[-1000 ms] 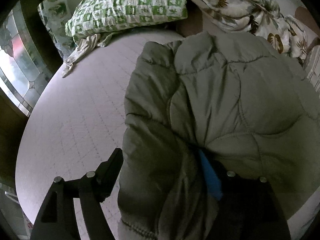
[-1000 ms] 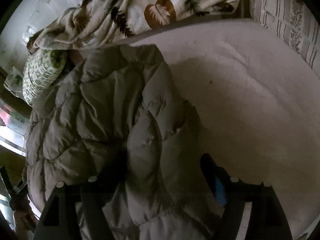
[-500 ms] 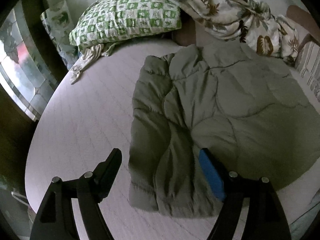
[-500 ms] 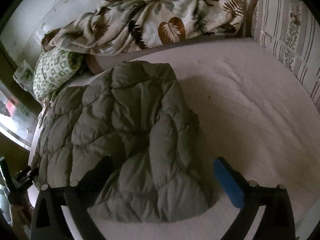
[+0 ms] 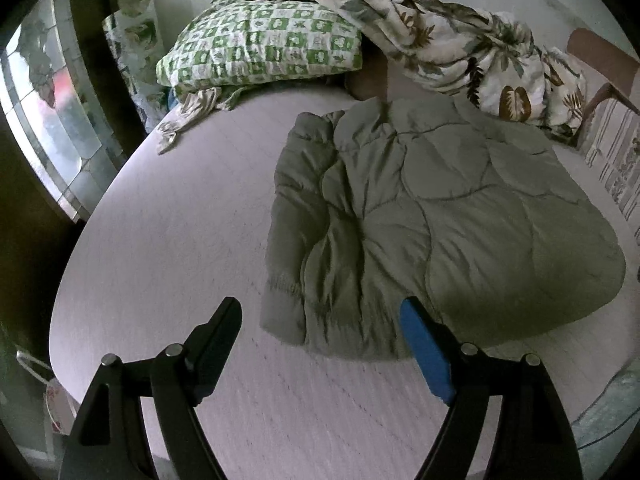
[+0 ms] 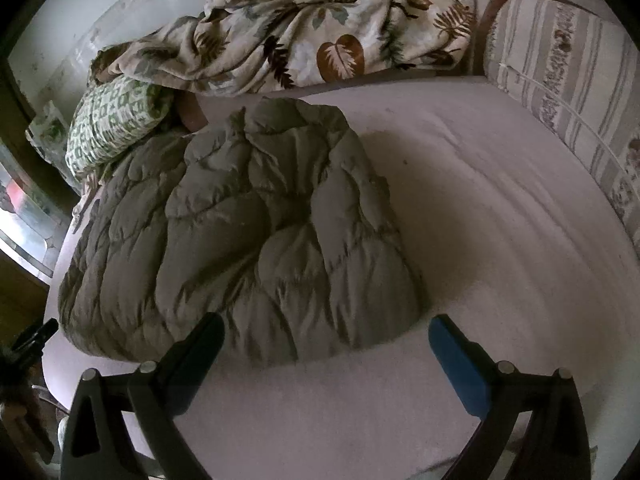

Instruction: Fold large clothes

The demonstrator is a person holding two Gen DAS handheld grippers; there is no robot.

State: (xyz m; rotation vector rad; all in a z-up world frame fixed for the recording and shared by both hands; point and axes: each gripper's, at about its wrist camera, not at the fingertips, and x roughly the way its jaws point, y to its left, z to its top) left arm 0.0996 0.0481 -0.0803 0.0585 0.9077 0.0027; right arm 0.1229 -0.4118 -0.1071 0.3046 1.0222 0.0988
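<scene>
At the bottom of each frame our two tools sit nearest. The left gripper (image 5: 320, 316) has its jaws spread wide with nothing between them, hanging over bare mattress just short of the garment's near hem. The right gripper (image 6: 326, 330) is equally wide apart and empty, touching nothing.

Just beyond them, across the middle of both frames, lies the grey-green quilted padded jacket (image 5: 420, 224), doubled into a compact, puffy bundle on the pale lilac mattress (image 5: 180, 220). We judge the fold to be largely made; a sleeve edge along its left side looks bunched, so some tidying or one more fold may remain.

Farther off, in the upper left of the left view, rests the green-and-white checked pillow (image 5: 264, 48), and along the top the cream leaf-print blanket (image 6: 320, 44) is heaped.
</scene>
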